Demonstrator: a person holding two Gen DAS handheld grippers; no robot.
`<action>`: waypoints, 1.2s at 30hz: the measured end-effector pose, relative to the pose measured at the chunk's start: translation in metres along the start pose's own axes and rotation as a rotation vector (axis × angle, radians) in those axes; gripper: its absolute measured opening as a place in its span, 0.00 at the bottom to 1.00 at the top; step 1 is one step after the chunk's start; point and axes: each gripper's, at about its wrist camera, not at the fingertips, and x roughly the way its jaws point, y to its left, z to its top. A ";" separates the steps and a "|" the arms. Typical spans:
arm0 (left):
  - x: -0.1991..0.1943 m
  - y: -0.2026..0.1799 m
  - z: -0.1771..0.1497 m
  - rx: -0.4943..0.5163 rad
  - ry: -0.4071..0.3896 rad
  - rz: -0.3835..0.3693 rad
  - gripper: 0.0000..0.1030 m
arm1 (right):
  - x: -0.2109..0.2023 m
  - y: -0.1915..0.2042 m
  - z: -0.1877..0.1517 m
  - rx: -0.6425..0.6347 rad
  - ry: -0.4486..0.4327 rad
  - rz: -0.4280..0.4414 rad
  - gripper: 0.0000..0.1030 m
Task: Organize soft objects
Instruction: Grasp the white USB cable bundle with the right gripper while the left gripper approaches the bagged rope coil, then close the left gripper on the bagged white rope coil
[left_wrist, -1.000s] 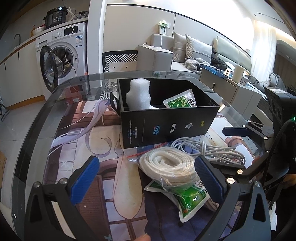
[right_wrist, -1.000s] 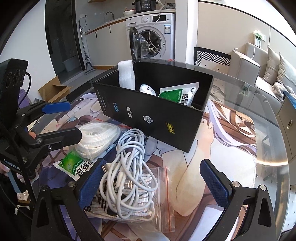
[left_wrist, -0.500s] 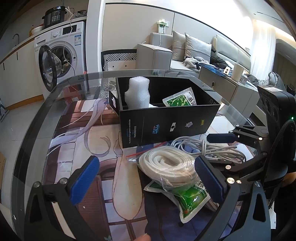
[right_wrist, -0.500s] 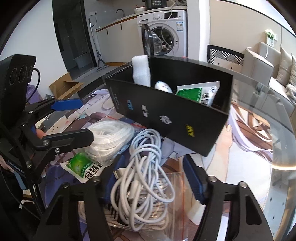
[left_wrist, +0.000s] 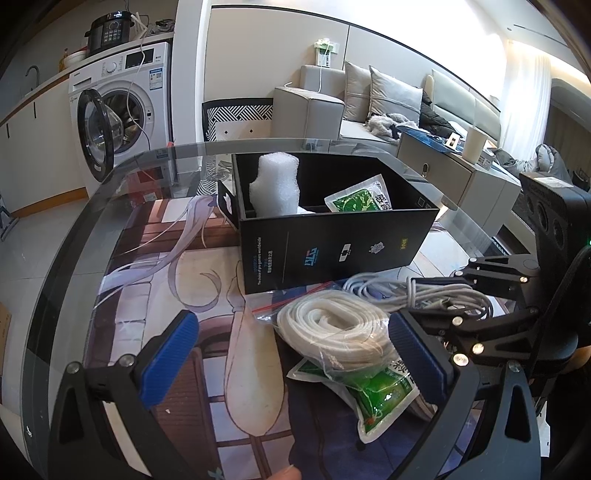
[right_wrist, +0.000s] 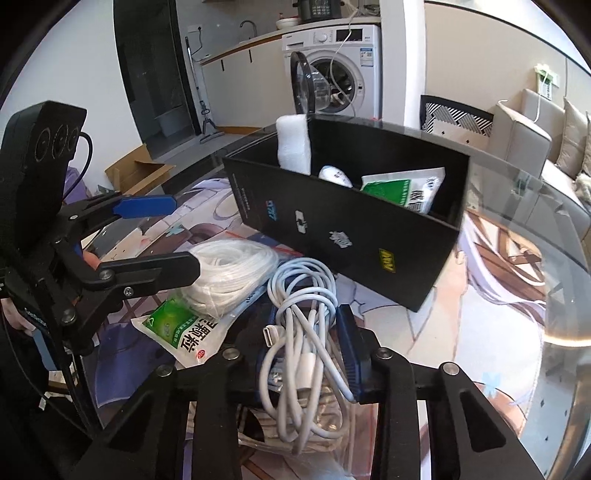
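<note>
Nearest us, our right gripper (right_wrist: 308, 345) clamps the white cable bundle (right_wrist: 303, 332); our left gripper (left_wrist: 295, 354) gapes empty over the bagged cord (left_wrist: 340, 328). Beyond, the black box (left_wrist: 332, 243) already holds foam (left_wrist: 277, 184) and a green packet (left_wrist: 360, 195).

Daylight, strong, from the curtained window (left_wrist: 524, 96) behind the sofa (left_wrist: 417, 107); that corner is blown out white. Glass tabletop (left_wrist: 92, 229) near the window side carries pale reflections and a bright glare streak (right_wrist: 565, 338) in the right wrist view. Black box (left_wrist: 332, 247) reads dark but its printed marks stay legible. Shadows soft under the bundles beside the box. Fisheye bends walls and table rim; black vignette at all corners. Focus mostly sharp, slight softness at edges.
</note>
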 end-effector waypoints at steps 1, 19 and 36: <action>0.000 0.000 0.000 0.003 0.001 -0.002 1.00 | -0.003 -0.001 -0.001 0.001 -0.006 -0.009 0.32; 0.017 -0.024 0.001 0.009 0.078 -0.057 1.00 | -0.028 -0.012 -0.012 0.028 -0.032 -0.058 0.32; 0.034 -0.027 0.002 -0.045 0.163 -0.088 0.85 | -0.031 -0.012 -0.012 0.027 -0.041 -0.069 0.31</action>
